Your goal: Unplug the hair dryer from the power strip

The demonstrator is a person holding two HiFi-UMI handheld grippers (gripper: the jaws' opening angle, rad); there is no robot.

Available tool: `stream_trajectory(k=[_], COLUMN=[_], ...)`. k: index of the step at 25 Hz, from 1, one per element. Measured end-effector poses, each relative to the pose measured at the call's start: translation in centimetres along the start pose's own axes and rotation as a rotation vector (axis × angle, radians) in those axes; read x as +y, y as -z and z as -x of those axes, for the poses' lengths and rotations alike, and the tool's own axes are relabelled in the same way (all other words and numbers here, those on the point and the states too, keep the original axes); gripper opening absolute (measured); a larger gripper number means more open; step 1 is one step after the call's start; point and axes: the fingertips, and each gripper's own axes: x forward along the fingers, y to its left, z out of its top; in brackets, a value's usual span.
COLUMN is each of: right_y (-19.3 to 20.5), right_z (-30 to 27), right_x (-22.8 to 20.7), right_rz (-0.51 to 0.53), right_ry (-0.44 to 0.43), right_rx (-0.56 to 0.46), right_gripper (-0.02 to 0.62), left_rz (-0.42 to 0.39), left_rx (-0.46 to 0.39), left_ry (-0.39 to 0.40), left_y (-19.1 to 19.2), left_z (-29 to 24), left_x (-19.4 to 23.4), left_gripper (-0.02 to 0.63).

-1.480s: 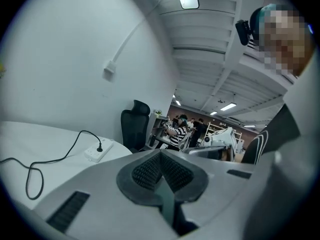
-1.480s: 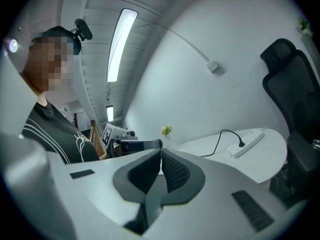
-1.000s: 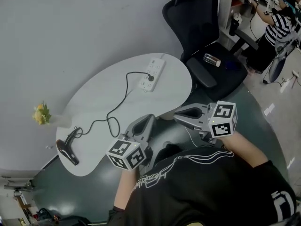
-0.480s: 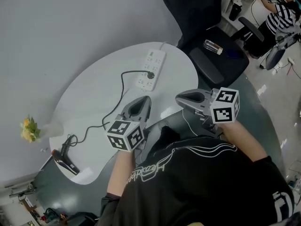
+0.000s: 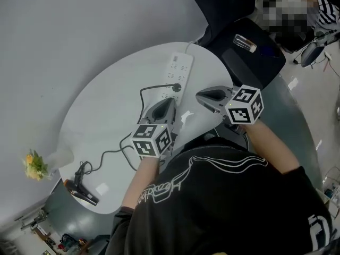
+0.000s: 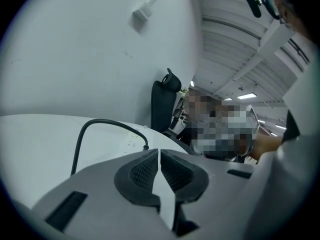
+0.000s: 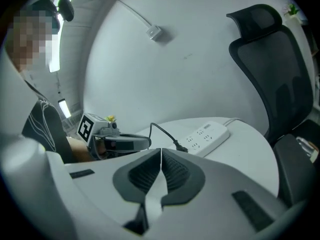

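- Step in hand (a judgement): approach to the plug (image 5: 176, 87). No contact yet, plug seated in the power strip (image 5: 179, 72).
- State: left claw (image 5: 168, 102) shut, pads together, nothing between. Same for right claw (image 5: 200, 95), closed and empty.
- Open both before arrival (no use getting there shut).
- Suggested split: pin the strip body flat on the bench (image 5: 101, 116) with the right claw, beyond the plug and clear of the sockets. Take the plug with the left claw.
- Grip the plug's hard body, not the cord (image 5: 144, 93), to avoid strain and slip.
- Pull straight out along the pins, away from the strip face. No sideways rocking, given the risk of lifting or sliding the strip (probably light, and loose on a smooth top).
- Seen from the left claw: plug just ahead of the tips, strip running on beyond it, cord arcing up ahead and to the left.
- Seen from the right claw: plug just ahead, strip ahead and a little right, left claw off to the left.
- Hair dryer (image 5: 79, 191) well behind the left claw at the opposite end of the bench, cord trailing between.
- Left pose: forearm reaching over the near bench edge, claw pitched down toward the plug.
- Right pose: shallower, closer to level, over the bench edge, angled across so both tips converge near the plug.
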Motion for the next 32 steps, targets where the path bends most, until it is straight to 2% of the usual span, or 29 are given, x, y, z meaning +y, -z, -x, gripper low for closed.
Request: stream_trajectory(k=[3, 5, 9, 13, 19, 21, 24, 32], right_y=[0.0, -0.1, -0.2, -0.8, -1.4, -1.7, -1.7, -0.5], right_z=[-1.3, -2.2, -4.0, -5.9, -8.1, -8.7, -9.4, -10.6], right_x=[-2.1, -3.3, -6.2, -7.9, -9.8, -9.9, -9.8, -9.5], right_rz=[-0.003, 0.021, 0.173, 0.289, 0.474, 0.512, 0.553, 0.668], right_ry=[0.005, -0.001, 0.021, 0.026, 0.039, 0.028, 0.005, 0.001], right_rx=[0.03, 0.052, 0.127, 0.169, 0.204, 0.214, 0.249, 0.34], right_gripper=[-0.002, -0.002, -0.002, -0.002, -0.002, -0.003, -0.003, -0.003], left_rz=[0.026, 0.015, -0.012, -0.027, -0.048, -0.052, -0.064, -0.124], left_rx=[-0.001, 0.001, 0.013, 0.01, -0.009, -0.016, -0.026, -0.016], left_ry=[0.004, -0.012, -0.049, -0.095, -0.116, -0.141, -0.171, -0.198], left_y=[0.4, 0.5, 0.7, 0.9, 1.0, 1.0, 0.8, 1.0], left_z=[-1.5, -2.3, -3.8, -5.0, -6.6, -6.9, -7.2, -7.7], left_x=[0.8, 1.3, 1.7, 2.6, 3.4, 3.9, 4.4, 3.9], left_gripper=[0.006, 0.008, 0.087, 0.092, 0.158, 0.156, 0.12, 0.06])
